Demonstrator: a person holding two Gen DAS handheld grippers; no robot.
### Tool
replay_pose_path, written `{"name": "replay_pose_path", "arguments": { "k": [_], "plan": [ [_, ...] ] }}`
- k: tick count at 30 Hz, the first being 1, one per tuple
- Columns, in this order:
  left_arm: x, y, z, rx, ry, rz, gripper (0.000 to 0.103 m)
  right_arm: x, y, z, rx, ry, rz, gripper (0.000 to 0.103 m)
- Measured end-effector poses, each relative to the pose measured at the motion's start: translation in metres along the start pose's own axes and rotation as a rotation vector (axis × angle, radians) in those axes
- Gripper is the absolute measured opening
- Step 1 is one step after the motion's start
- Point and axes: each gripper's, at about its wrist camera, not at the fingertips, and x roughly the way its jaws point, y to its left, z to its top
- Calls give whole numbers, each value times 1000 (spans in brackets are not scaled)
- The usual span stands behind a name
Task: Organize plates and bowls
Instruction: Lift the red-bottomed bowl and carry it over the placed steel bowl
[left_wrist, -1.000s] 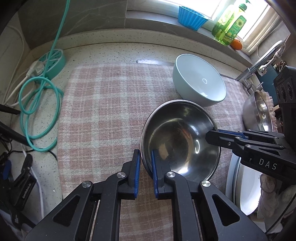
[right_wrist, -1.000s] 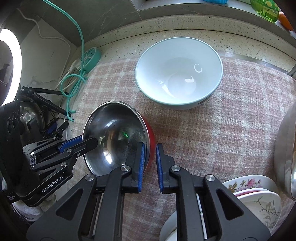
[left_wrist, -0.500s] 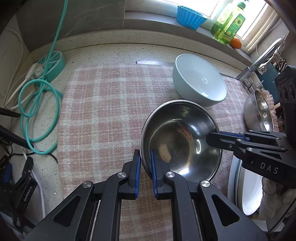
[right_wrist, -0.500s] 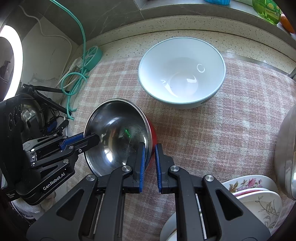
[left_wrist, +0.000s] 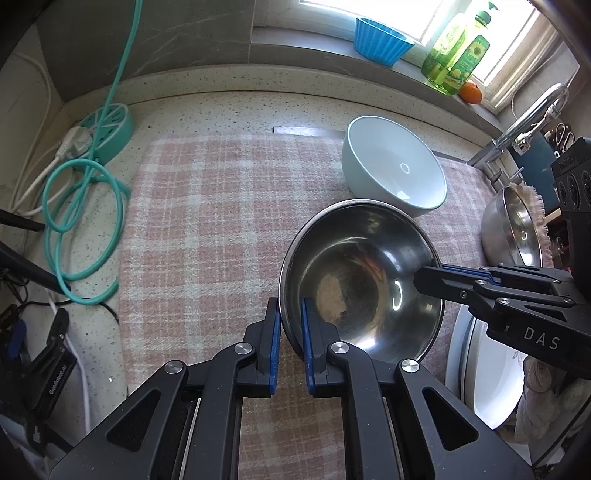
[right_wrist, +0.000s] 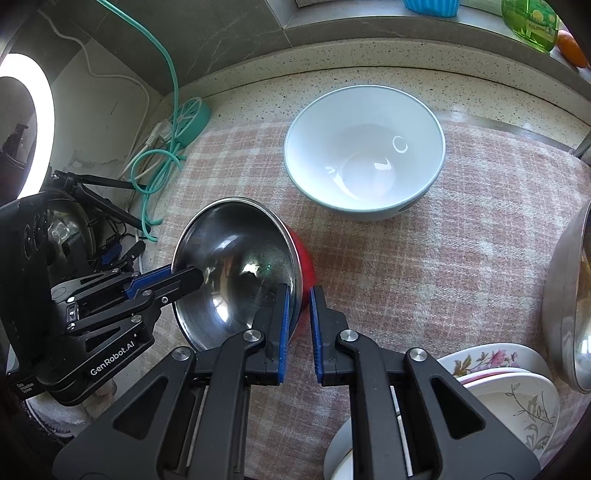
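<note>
Round, shiny steel bowl (left_wrist: 360, 275), red outside: left tool (left_wrist: 289, 325) and right tool (right_wrist: 298, 310) clamped on opposite rims, above checked cloth (left_wrist: 207, 229).

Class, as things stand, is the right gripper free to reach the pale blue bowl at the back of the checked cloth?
Probably not yet. The right gripper is shut on the rim of the steel bowl, which the left gripper also clamps. The cloth between it and the pale blue bowl looks bare, so only that grip hinders it.

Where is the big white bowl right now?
The white bowl sits upright on the checked cloth, top centre in the right wrist view, just beyond the steel bowl that both tools hold, near the counter's back edge.
</note>
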Motion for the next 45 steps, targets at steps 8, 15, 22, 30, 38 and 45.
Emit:
{"name": "replay_pose_path", "arguments": {
  "k": [8,15,22,30,38,45],
  "plan": [
    [-21,-14,4,25,-40,-8,9,-32,-4,-4,11,-50,18,11],
    [-36,-37,9,66,-74,-28,9,-66,-17,-12,30,-98,18,11],
    [-47,-70,18,117,-101,-50,9,-96,-41,-23,81,-140,30,11],
    [-51,-114,24,180,-121,-80,9,-132,-76,-39,140,-184,21,11],
    [-42,-162,34,221,-116,-130,9,-165,-119,-52,189,-221,-10,11],
    [-28,-204,45,249,-107,-152,9,-182,-159,-54,228,-230,-39,11]
  ]
}}
